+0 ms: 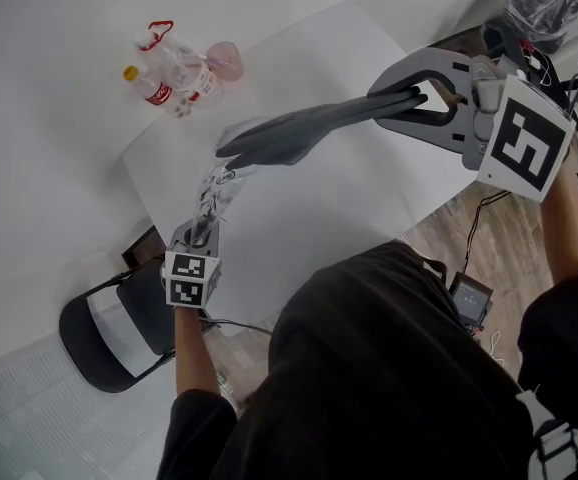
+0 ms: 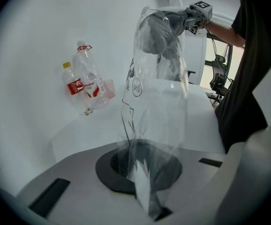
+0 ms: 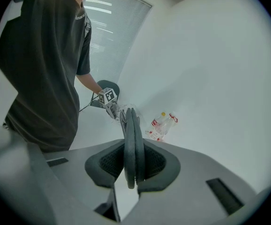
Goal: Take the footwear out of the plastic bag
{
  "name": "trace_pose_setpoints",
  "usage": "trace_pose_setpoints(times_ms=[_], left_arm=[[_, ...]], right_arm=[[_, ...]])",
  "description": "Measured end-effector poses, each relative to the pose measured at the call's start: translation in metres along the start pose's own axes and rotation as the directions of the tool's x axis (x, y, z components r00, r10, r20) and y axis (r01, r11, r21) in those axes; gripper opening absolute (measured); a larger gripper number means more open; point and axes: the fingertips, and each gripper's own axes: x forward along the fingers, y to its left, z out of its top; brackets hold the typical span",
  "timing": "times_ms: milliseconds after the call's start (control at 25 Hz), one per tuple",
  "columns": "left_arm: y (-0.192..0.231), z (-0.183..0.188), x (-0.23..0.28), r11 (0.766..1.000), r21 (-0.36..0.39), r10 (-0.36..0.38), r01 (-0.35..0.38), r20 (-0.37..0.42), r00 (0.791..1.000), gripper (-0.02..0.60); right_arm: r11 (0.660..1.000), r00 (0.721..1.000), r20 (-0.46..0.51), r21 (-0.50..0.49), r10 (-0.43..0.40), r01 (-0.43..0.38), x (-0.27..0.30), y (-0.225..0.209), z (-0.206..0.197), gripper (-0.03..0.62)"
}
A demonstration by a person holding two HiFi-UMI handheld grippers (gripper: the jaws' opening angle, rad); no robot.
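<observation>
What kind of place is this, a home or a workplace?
Probably a plain office or lab room: a white table, a black chair beside it, wood-look flooring and window blinds.

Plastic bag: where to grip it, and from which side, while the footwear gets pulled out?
Grip the plastic bag at its empty, flattened end, coming in from the side opposite the footwear, along its length. There the film holds nothing and pinches flat; the footwear's tip fills the other end. The left gripper is shut on exactly that end; the right gripper grips the footwear.
</observation>
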Motion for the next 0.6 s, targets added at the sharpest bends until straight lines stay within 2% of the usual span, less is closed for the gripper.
trace_pose_setpoints(times_ms=[360, 600], left_arm=[[0.01, 0.004, -0.001, 0.997, -0.08, 0.026, -0.024, 0.02, 0.999, 0.023], [0.016, 0.007, -0.005, 0.987, -0.151, 0.054, -0.048, 0.033, 0.998, 0.023]], right_arm=[[0.989, 0.994, 0.042, 0.112, -0.105, 0.1, -0.014, -0.01, -0.013, 0.077], [0.96, 0.978, 0.071, 0.217, -0.195, 0.175, -0.024, -0.017, -0.024, 0.077]])
